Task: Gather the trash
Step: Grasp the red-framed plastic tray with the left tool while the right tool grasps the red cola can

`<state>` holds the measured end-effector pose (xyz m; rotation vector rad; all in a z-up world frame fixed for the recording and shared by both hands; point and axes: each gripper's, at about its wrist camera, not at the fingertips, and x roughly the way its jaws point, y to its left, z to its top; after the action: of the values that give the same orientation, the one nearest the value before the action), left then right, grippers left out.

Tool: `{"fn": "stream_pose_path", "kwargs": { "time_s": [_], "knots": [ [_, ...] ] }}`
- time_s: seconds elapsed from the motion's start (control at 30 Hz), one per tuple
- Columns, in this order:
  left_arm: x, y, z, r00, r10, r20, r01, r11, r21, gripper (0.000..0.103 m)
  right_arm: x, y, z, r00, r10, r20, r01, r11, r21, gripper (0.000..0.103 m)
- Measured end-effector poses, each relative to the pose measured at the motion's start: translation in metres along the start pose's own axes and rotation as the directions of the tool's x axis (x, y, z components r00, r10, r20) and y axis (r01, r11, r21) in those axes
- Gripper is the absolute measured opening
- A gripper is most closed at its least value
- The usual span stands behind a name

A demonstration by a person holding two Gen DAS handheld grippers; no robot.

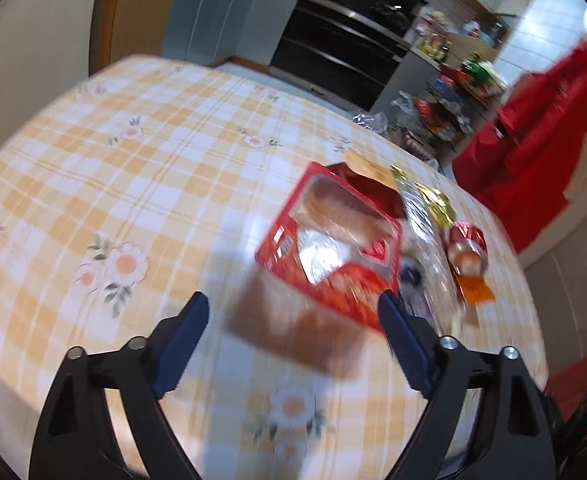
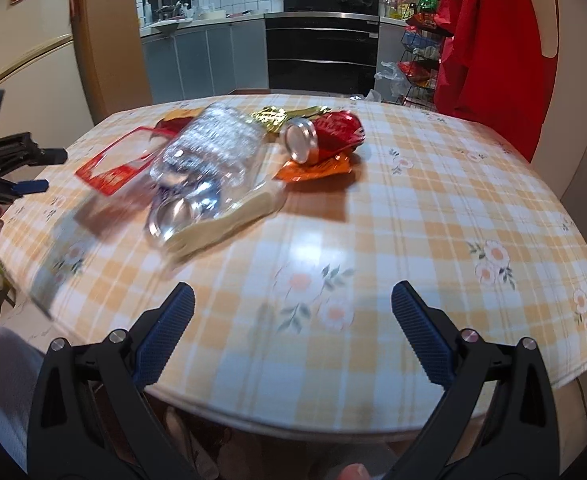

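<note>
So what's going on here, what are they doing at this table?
A person holds two blue-padded grippers over a table with a yellow checked cloth, where trash lies in a pile. The left gripper is open, its fingers on either side of the near end of a red cardboard box with a clear window. The right gripper is open and holds nothing. A clear plastic bottle and a crushed red can lie untouched.

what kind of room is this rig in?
Most likely a home kitchen-diner: a built-in black oven, a sink with tap on the counter, and a dining table under a checked floral cloth, strewn with packaging.
</note>
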<state>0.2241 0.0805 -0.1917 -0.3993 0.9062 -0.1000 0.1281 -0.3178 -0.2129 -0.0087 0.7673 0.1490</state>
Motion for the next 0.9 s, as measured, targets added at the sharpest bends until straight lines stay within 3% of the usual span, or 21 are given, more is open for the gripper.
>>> {"fn": "stream_pose_path", "kwargs": {
  "time_s": [0.1, 0.33, 0.5, 0.67, 0.77, 0.9],
  "knots": [
    [0.021, 0.006, 0.012, 1.000, -0.007, -0.021, 0.007, 1.000, -0.031, 0.073, 0.009, -0.008, 0.012, 1.000, -0.002, 0.010, 0.002, 1.000, 0.008, 0.097],
    [0.064, 0.002, 0.025, 0.998, 0.020, -0.056, -0.019, 1.000, 0.019, 0.068, 0.033, -0.034, 0.061, 0.998, 0.019, 0.060, -0.022, 0.999, 0.038, 0.097],
    [0.072, 0.004, 0.025, 0.998, 0.029, -0.063, -0.028, 0.999, 0.023, 0.028, 0.067, -0.054, 0.102, 0.995, 0.043, 0.095, -0.045, 0.999, 0.021, 0.097],
    [0.069, 0.003, 0.023, 0.999, 0.020, -0.049, -0.018, 0.998, 0.053, 0.026, 0.120, -0.081, 0.138, 0.995, 0.028, 0.092, -0.039, 0.993, 0.114, 0.097],
    [0.063, -0.004, 0.023, 0.999, 0.017, -0.035, -0.014, 0.996, 0.090, 0.025, 0.161, -0.095, 0.150, 0.999, 0.027, 0.028, -0.032, 0.983, 0.182, 0.097],
    [0.056, -0.006, 0.027, 1.000, -0.006, -0.018, 0.008, 0.994, 0.104, 0.022, 0.198, -0.101, 0.157, 0.995, 0.092, -0.050, -0.076, 0.963, 0.260, 0.092]
  ]
}}
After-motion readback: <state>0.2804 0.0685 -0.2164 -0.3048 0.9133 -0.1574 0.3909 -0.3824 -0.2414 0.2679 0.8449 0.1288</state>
